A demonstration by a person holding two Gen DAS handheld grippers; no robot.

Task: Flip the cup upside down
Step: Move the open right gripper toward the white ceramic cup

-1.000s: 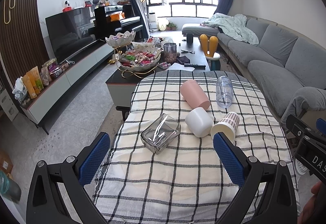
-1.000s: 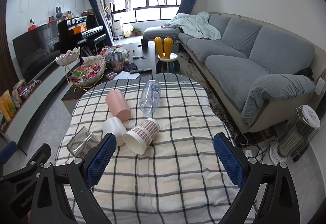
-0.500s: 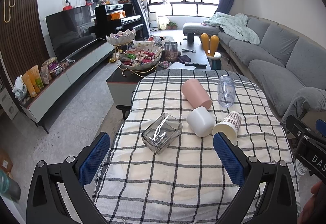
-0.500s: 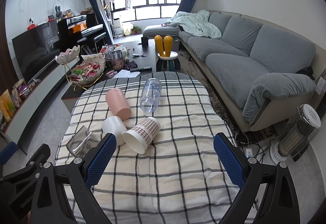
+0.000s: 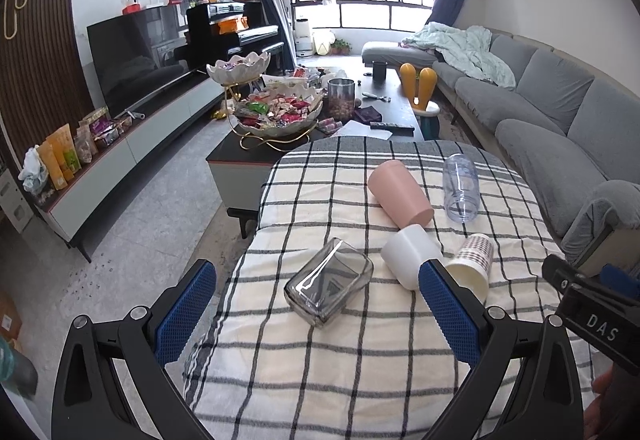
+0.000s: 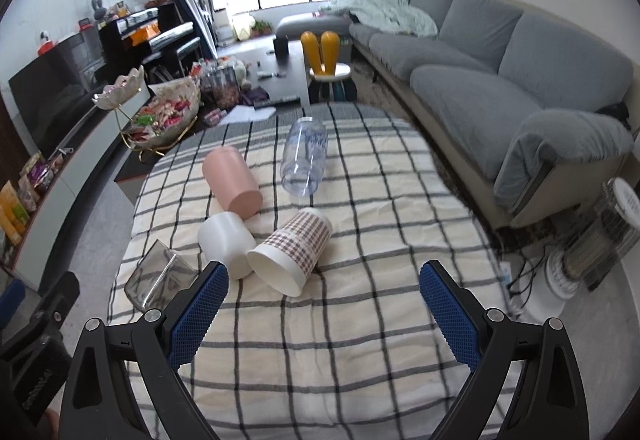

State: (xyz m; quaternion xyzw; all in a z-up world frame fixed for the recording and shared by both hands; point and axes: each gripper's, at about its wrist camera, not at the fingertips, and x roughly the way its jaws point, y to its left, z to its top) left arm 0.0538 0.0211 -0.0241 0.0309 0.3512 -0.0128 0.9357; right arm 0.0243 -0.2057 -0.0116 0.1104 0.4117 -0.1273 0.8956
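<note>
Both grippers hang above the checked tablecloth (image 6: 360,340) with fingers wide apart and nothing between them: the left gripper (image 5: 316,320) faces the smoky glass cup (image 5: 328,288), the right gripper (image 6: 324,316) the plaid paper cup (image 6: 292,252). All cups lie on their sides, including the white cup (image 6: 226,240) and pink cup (image 6: 232,181). The step seems to be the approach; next, one gripper must descend, close around a cup wall, and turn it mouth down.

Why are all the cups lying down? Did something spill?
All five are tipped on their sides on the checked tablecloth: pink cup, white cup, plaid paper cup, clear plastic bottle and clear square glass. No spill is visible; they look empty.
</note>
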